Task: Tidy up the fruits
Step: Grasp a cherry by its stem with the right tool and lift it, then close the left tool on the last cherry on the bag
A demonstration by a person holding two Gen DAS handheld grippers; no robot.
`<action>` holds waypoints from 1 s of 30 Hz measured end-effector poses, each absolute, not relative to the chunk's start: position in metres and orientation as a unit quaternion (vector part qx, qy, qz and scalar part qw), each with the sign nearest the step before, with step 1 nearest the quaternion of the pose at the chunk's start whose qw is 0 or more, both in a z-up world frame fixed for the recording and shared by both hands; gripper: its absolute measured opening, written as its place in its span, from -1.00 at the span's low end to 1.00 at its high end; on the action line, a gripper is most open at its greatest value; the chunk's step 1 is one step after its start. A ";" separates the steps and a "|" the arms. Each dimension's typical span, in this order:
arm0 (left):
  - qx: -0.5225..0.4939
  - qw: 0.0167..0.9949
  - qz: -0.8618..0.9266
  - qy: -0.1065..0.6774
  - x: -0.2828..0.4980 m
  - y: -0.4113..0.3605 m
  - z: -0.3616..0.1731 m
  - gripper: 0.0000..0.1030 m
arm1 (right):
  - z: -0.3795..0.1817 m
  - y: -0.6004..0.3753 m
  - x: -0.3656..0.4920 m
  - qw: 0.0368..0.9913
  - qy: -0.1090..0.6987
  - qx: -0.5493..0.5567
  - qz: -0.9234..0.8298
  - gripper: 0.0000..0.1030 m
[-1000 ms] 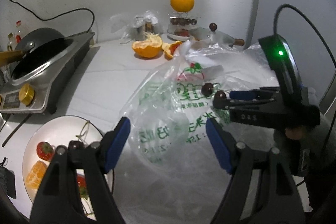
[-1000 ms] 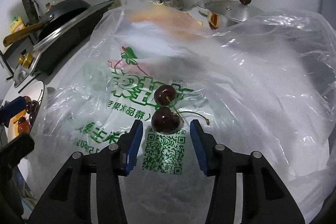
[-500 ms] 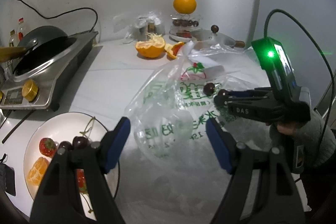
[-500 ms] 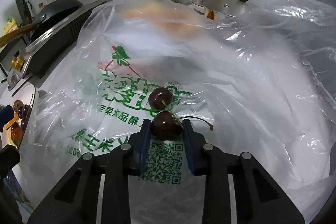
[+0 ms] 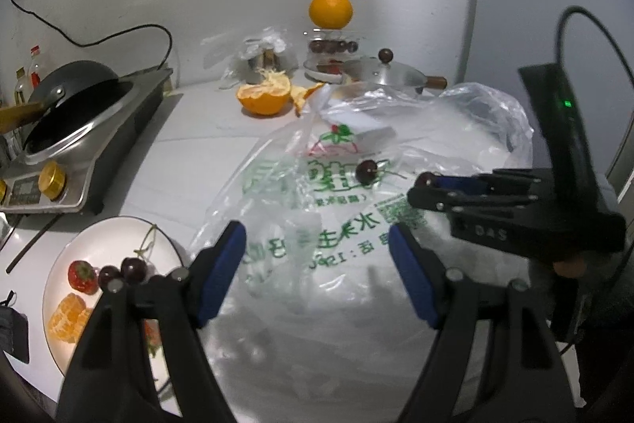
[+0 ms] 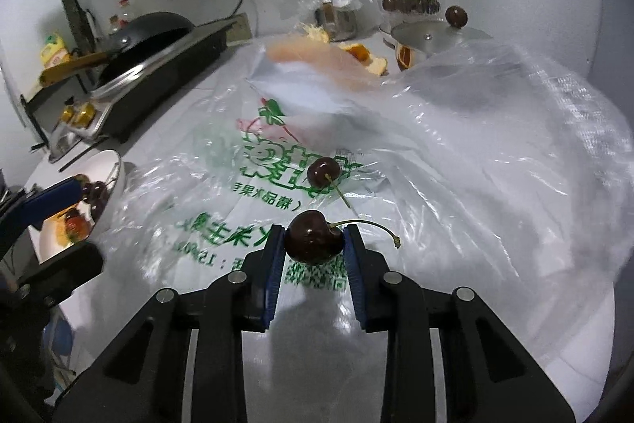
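My right gripper (image 6: 314,244) is shut on a dark red cherry (image 6: 313,239) and holds it just above a clear plastic bag (image 6: 455,153) with green print. The cherry's stem curls to the right. A second cherry (image 6: 324,172) lies on the bag a little beyond it. In the left wrist view the right gripper (image 5: 426,181) comes in from the right with the cherry (image 5: 427,178) at its tip, near the loose cherry (image 5: 366,171). My left gripper (image 5: 317,268) is open above the bag's near side, with nothing between its fingers. A white plate (image 5: 99,237) at the lower left holds a strawberry (image 5: 82,275), two cherries (image 5: 123,271) and orange segments (image 5: 67,318).
A black wok on a stove (image 5: 75,130) fills the left side. At the back wall stand a torn half orange (image 5: 263,96), a whole orange (image 5: 331,9) on a container of cherries, a wrapped jar (image 5: 261,54) and a steel pot lid (image 5: 384,74).
The right gripper closed on the nearer cherry and lifted it off the bag, away from the other cherry. The left gripper stayed open and drew back slightly.
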State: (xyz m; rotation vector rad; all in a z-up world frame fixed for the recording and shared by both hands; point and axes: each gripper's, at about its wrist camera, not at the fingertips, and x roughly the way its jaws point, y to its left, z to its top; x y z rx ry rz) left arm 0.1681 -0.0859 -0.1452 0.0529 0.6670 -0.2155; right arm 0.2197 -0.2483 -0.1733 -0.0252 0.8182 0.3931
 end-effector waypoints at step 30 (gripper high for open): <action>0.023 0.926 -0.101 0.364 0.243 -0.143 -0.157 0.47 | -0.152 -0.303 0.236 0.911 0.349 0.004 0.219 -0.39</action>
